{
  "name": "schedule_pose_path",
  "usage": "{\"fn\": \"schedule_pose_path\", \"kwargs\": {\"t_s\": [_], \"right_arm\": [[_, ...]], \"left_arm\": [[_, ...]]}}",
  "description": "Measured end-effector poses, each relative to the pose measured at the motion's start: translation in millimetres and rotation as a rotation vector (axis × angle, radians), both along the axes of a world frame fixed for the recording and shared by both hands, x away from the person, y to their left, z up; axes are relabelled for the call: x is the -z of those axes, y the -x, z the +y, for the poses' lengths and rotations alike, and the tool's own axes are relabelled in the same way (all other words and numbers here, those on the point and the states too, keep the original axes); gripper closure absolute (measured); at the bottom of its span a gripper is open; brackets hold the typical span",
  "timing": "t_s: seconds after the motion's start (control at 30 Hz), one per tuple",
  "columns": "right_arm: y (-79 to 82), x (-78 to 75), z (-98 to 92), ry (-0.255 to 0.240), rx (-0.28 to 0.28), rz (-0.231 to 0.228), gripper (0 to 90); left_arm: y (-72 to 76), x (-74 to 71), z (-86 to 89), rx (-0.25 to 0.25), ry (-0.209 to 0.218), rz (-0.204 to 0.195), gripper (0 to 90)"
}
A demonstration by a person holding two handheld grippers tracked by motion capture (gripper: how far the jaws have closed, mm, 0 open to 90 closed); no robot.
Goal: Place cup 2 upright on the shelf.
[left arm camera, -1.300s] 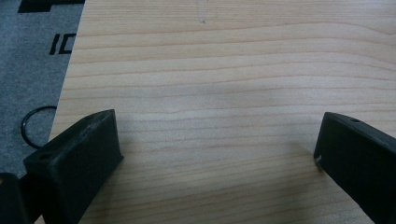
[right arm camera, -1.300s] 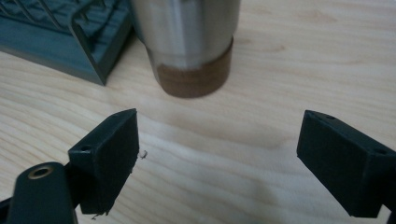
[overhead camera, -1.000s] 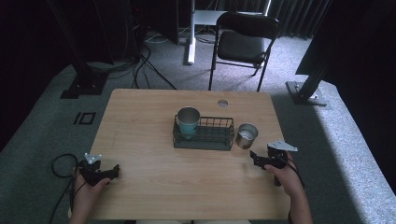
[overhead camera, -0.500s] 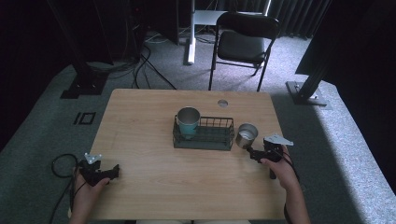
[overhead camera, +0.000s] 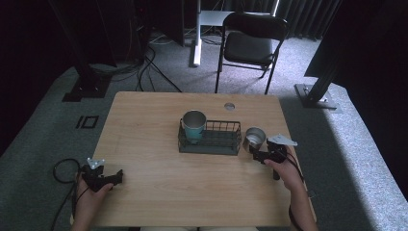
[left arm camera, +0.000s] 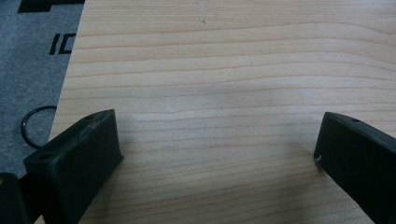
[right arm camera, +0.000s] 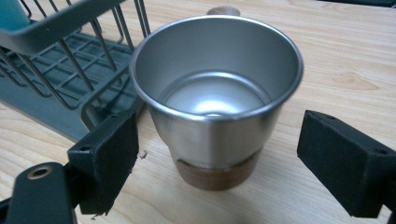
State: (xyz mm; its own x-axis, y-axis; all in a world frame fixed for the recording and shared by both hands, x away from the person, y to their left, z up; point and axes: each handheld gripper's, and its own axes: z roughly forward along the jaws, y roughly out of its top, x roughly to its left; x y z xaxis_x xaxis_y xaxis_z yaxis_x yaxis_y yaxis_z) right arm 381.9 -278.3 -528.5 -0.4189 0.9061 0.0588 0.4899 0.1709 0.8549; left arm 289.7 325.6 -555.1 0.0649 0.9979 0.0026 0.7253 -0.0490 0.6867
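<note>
Your right gripper (right arm camera: pixel 217 154) has advanced to the steel cup (right arm camera: pixel 215 93) beside the wire rack (overhead camera: pixel 210 138) — jaws released, straddling it; your left gripper (left arm camera: pixel 217 149) rests released on the table (left arm camera: pixel 224 60).

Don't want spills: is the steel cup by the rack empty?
Empty: the steel cup stands upright, its bare shiny bottom visible, between the right gripper's open jaws.
</note>
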Motion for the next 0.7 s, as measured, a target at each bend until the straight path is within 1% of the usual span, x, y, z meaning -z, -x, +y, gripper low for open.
{"fn": "schedule_pose_path", "kwargs": {"t_s": [0.03, 0.13, 0.33, 0.43, 0.6, 0.7], "right_arm": [[-0.9, 0.1, 0.3, 0.003, -0.004, -0.01, 12.4], [-3.6, 0.7, 1.9, 0.002, -0.006, -0.021, 12.5], [-9.3, 4.1, 4.6, -0.028, 0.004, -0.032, 12.3], [-11.6, 5.3, 5.7, -0.017, 0.006, -0.044, 12.4], [-15.6, 7.1, 6.9, -0.027, 0.006, -0.058, 12.3], [-17.7, 7.8, 8.5, -0.022, 0.002, -0.067, 12.4]], "left_arm": [[0.0, 0.0, 0.0, 0.0, 0.001, 0.0, 0.9], [0.0, 0.0, 0.0, 0.0, 0.0, 0.0, 0.9], [0.0, 0.1, 0.0, 0.0, 0.001, -0.001, 0.9], [0.0, 0.0, 0.0, 0.0, 0.001, 0.0, 0.9], [0.0, 0.1, -0.1, 0.0, 0.001, -0.001, 0.9], [0.0, 0.0, 0.0, 0.0, 0.001, 0.0, 0.9]]}}
